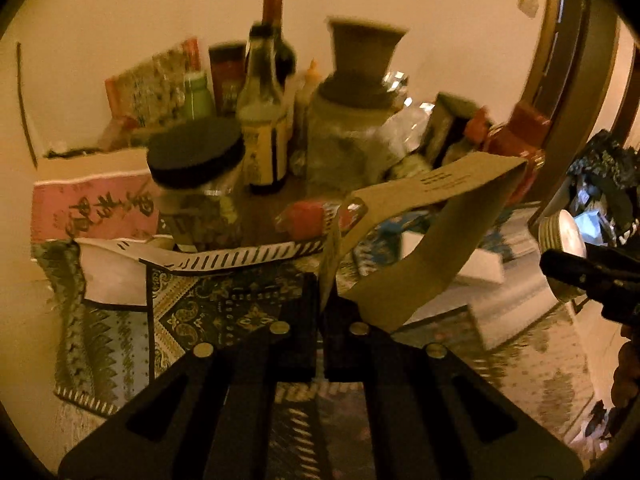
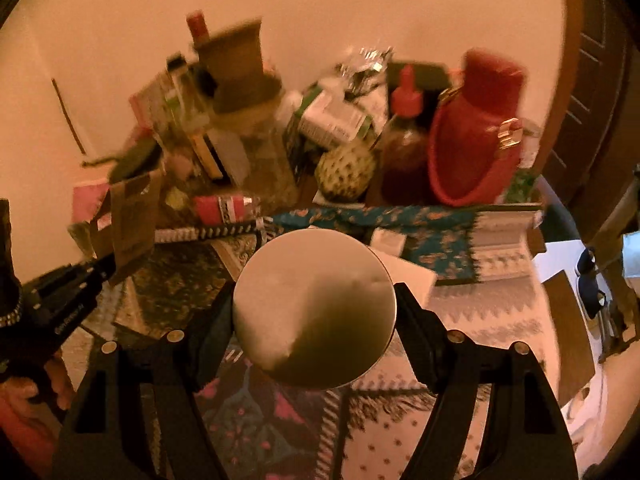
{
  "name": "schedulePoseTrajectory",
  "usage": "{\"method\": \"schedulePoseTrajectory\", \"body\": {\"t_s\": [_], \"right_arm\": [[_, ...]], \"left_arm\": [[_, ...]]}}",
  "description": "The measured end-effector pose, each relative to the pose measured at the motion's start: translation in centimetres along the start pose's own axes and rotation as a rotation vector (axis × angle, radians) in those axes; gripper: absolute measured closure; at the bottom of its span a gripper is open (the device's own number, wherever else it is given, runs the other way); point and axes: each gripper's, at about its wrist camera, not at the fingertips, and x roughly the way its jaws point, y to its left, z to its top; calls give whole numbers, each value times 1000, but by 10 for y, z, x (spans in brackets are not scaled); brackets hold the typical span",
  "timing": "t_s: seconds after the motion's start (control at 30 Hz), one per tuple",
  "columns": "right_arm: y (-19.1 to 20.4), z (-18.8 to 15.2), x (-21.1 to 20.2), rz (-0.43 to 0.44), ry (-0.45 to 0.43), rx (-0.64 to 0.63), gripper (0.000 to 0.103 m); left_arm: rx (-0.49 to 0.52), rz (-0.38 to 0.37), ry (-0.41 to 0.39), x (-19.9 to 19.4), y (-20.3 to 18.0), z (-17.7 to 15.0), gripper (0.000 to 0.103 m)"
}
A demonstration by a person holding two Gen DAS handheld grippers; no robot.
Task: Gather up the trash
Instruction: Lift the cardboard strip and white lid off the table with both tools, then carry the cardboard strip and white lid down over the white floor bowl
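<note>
My left gripper (image 1: 322,300) is shut on a bent brown cardboard sleeve (image 1: 420,224) and holds it above the patterned cloth. The sleeve also shows at the left of the right wrist view (image 2: 128,216), with the left gripper (image 2: 108,268) below it. My right gripper (image 2: 314,308) is shut on a round metal tin (image 2: 314,308), its flat end facing the camera. The tin and the right gripper (image 1: 560,276) show at the right edge of the left wrist view.
A cluttered table (image 1: 260,216) against the wall holds a black-lidded jar (image 1: 196,188), several bottles (image 1: 262,120), a big glass jar (image 1: 344,128), a red flask (image 2: 476,136), a sauce bottle (image 2: 404,148) and boxes. Patterned cloths (image 1: 224,304) hang over its front edge.
</note>
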Motion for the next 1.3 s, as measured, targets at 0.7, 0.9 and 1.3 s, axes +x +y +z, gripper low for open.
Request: {"method": "schedulePoseTrajectory", "body": {"t_s": [0.7, 0.9, 1.3], "right_arm": [[-59, -71, -214, 146, -271, 2, 30], [-58, -87, -251, 179, -300, -18, 30], [-24, -136, -311, 157, -370, -16, 30]], "left_arm": [[-79, 44, -258, -217, -149, -79, 103], [-85, 48, -301, -265, -169, -99, 103], [-36, -10, -372, -326, -169, -131, 103]]}}
